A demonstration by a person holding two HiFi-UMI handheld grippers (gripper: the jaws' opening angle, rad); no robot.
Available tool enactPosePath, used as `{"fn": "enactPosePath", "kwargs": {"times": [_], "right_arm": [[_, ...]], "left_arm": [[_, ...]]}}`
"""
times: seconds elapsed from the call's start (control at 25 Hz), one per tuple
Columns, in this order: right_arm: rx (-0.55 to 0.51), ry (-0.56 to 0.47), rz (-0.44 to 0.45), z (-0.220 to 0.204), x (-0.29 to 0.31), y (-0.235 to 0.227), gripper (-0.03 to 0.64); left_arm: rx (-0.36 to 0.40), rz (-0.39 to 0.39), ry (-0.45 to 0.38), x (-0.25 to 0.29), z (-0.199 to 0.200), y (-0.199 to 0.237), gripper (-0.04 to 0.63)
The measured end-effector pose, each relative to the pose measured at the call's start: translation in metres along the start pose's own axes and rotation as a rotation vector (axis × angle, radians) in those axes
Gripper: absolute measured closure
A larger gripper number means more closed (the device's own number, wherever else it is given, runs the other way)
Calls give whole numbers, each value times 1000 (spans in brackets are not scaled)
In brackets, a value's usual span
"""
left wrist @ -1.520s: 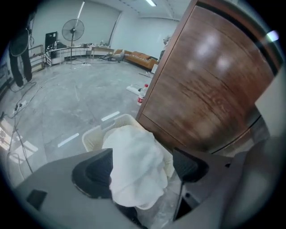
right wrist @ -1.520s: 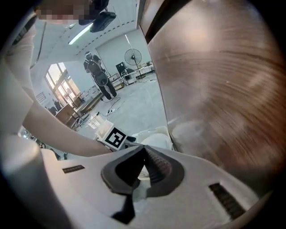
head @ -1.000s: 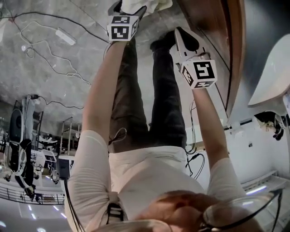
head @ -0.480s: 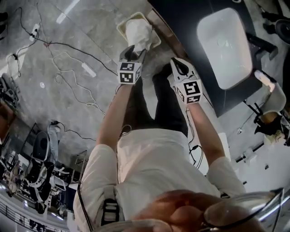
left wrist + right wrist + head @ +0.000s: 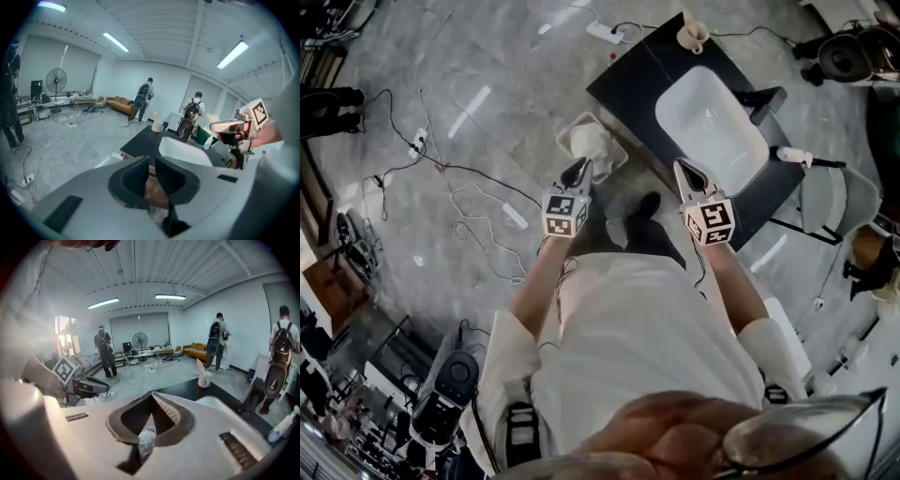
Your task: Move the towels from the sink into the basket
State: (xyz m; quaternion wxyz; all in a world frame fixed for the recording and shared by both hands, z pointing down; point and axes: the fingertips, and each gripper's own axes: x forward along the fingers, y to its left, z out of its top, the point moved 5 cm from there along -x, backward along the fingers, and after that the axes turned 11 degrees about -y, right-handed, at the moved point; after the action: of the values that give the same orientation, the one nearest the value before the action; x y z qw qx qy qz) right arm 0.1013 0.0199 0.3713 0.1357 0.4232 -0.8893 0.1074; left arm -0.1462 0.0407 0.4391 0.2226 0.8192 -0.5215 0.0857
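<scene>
While both hands hang raised, keep the tongs clear. Left tongs point(image 5: 580, 169) nearly shut on nothing, having just been closing; right tongs point(image 5: 685, 172) pinched together, empty. Towel point(image 5: 592, 142) heaped in basket point(image 5: 566, 141), left of bench point(image 5: 628, 80). Sink point(image 5: 712, 127) looks bare; confirm. Both hands higher than a second ago.

I'm in a lab hall (mock bathroom corner): freestanding sink counter point(image 5: 625, 82), floor cables point(image 5: 467, 192), pedestal fan point(image 5: 56, 79), ceiling strip lights point(image 5: 115, 42).
</scene>
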Motion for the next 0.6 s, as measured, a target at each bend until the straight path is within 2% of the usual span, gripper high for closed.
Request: {"fn": "enactPosePath", "kwargs": {"times": [0.36,0.6], "right_arm": [[-1,-198,-128,104,-92,-15,620],[-50,-296,-174,142,-139,-14,620]], "left_arm": [[74,-102,-196,-58,136,-75,560],[119,-165,-277,-80,178,-114,561]]}}
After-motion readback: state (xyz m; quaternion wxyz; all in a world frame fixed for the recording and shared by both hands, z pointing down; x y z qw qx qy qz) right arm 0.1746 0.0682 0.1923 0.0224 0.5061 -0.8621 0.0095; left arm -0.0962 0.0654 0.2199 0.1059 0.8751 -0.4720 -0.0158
